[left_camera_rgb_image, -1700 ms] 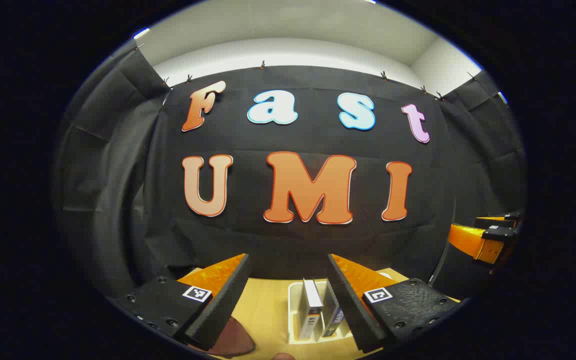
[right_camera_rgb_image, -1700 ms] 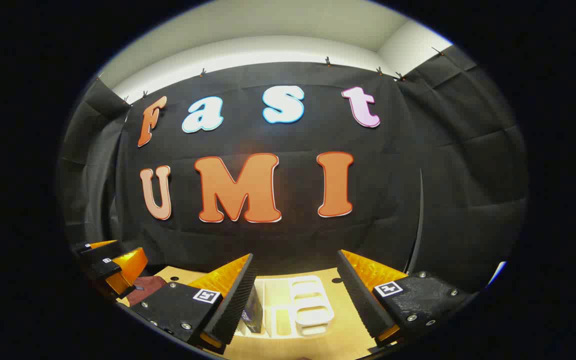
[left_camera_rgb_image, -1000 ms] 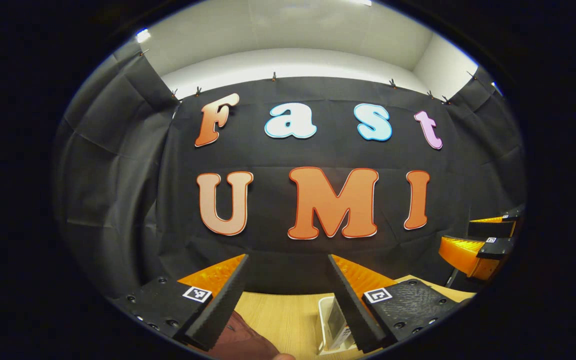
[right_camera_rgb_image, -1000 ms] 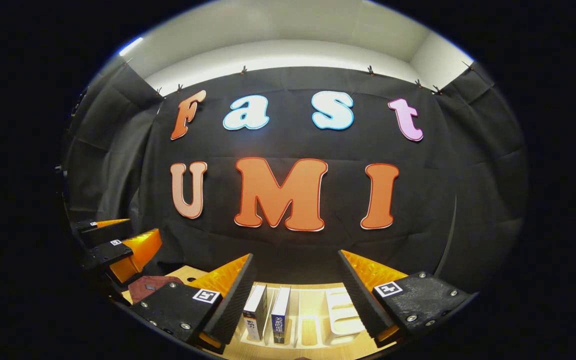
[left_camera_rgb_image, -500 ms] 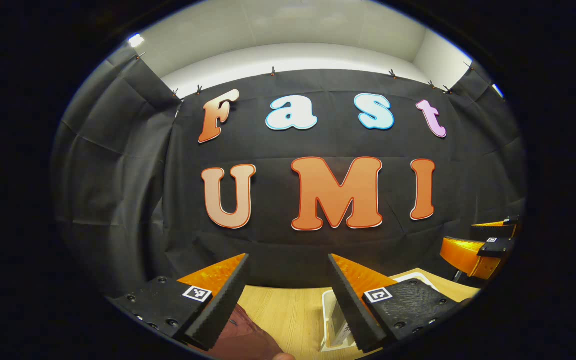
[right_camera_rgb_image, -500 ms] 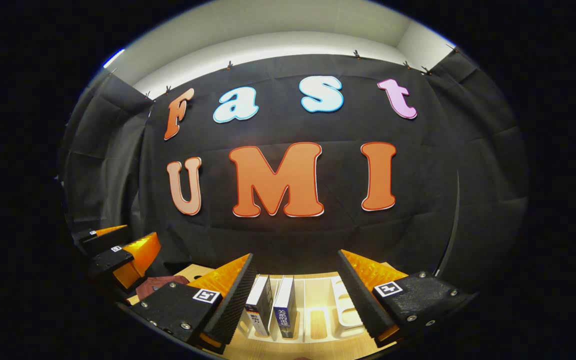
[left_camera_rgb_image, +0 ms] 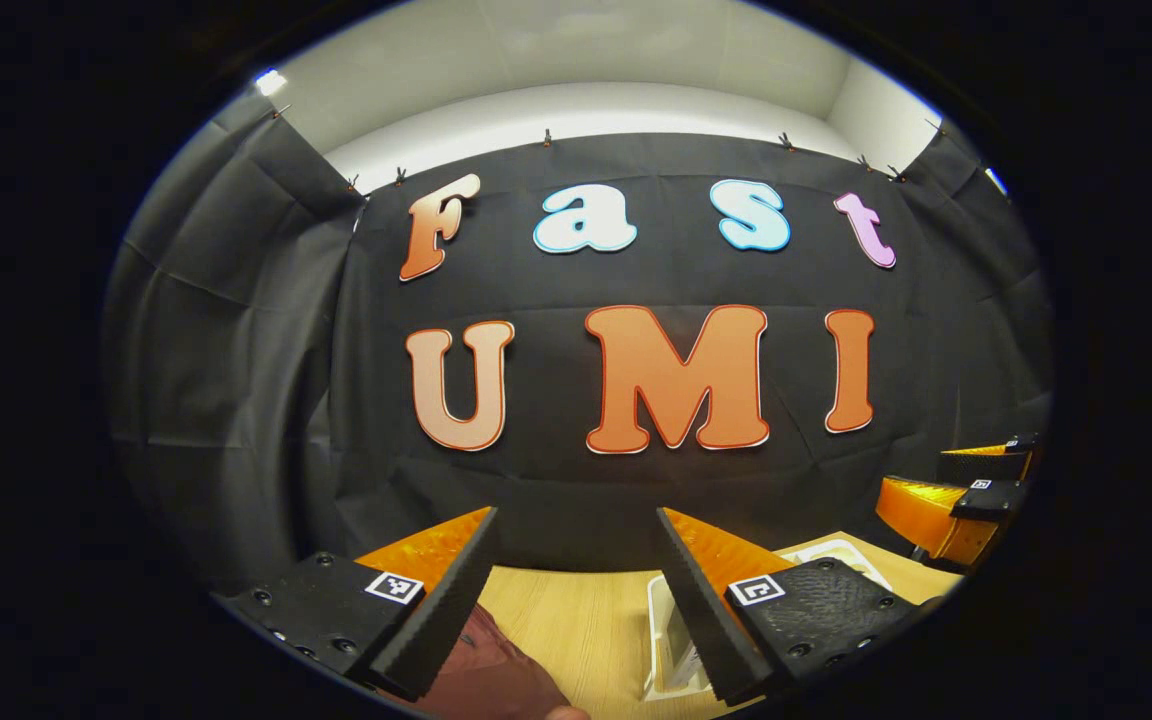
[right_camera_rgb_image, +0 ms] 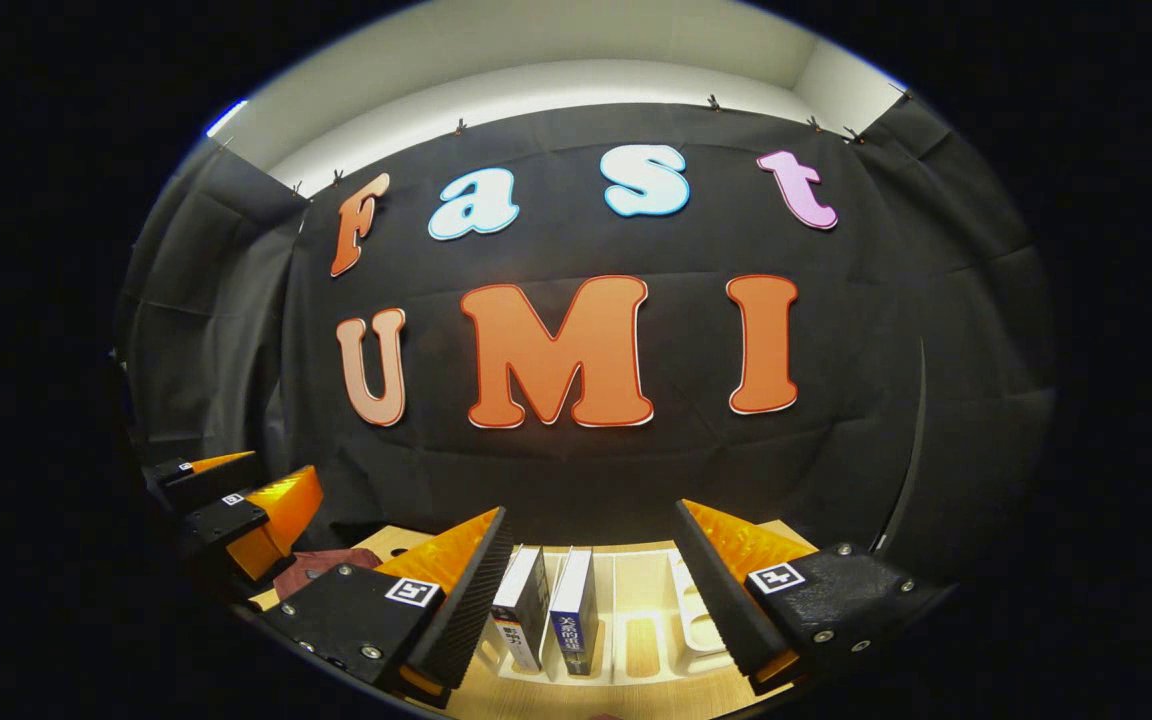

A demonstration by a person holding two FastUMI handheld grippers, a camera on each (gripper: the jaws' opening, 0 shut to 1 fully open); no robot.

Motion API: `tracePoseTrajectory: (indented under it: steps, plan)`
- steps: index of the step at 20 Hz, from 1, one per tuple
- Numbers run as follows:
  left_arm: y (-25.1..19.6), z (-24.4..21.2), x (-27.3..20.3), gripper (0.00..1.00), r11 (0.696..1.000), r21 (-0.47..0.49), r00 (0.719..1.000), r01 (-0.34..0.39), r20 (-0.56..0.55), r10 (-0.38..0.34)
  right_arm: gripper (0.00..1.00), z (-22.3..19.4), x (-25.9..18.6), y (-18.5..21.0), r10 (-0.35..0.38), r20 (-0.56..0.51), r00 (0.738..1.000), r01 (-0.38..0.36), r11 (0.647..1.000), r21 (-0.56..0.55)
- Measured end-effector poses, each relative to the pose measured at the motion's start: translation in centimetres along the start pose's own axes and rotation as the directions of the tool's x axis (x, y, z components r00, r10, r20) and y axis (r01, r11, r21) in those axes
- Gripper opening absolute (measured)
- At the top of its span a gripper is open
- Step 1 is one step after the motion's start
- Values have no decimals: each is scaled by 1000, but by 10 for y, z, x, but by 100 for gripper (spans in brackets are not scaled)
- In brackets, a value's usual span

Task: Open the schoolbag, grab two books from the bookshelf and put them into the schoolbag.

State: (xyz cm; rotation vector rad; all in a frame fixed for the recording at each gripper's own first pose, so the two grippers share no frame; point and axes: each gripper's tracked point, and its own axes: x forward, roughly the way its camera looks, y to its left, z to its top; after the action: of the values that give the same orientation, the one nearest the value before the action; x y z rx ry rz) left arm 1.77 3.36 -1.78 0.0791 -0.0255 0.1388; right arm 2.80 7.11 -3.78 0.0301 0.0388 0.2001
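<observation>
While both tools hang above the wooden table (left_camera_rgb_image: pixel 576 620), the left gripper (left_camera_rgb_image: pixel 576 545) and the right gripper (right_camera_rgb_image: pixel 591 540) hold their fingers spread apart on nothing. Between the right gripper's fingers stand two upright books (right_camera_rgb_image: pixel 548 610), one pale, one blue-spined, side by side in the left slots of a white bookshelf (right_camera_rgb_image: pixel 636 640). By the left gripper's left finger lies the maroon schoolbag (left_camera_rgb_image: pixel 486 675). Since half a second ago both views have barely shifted; the rack's edge sits behind the left gripper's right finger.
</observation>
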Motion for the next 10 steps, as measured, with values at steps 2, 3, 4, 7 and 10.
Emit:
tracePoseTrajectory:
  steps: [2, 3, 4, 7, 10]
  plan:
    - [2, 0, -1, 94, 1000, 15, 1000, -13, 3, 13, 100, 1, -1, -2, -4, 10, 1000, 4, 1000, -4]
    - [2, -2, 0, 94, 1000, 17, 1000, -17, 1, 16, 96, 0, -2, -2, -4, 7, 1000, 4, 1000, -7]
    - [2, -3, -1, 95, 1000, 14, 1000, -19, -2, 19, 96, -1, -2, -1, 0, 4, 1000, 0, 1000, -8]
    - [2, -4, -3, 95, 1000, 14, 1000, -20, -12, 20, 96, -6, -5, 1, 3, -8, 1000, -3, 1000, -5]
    - [3, -9, -5, 94, 999, 30, 999, -21, -25, 22, 96, -6, -7, 1, 12, -6, 1000, -12, 1000, 1]
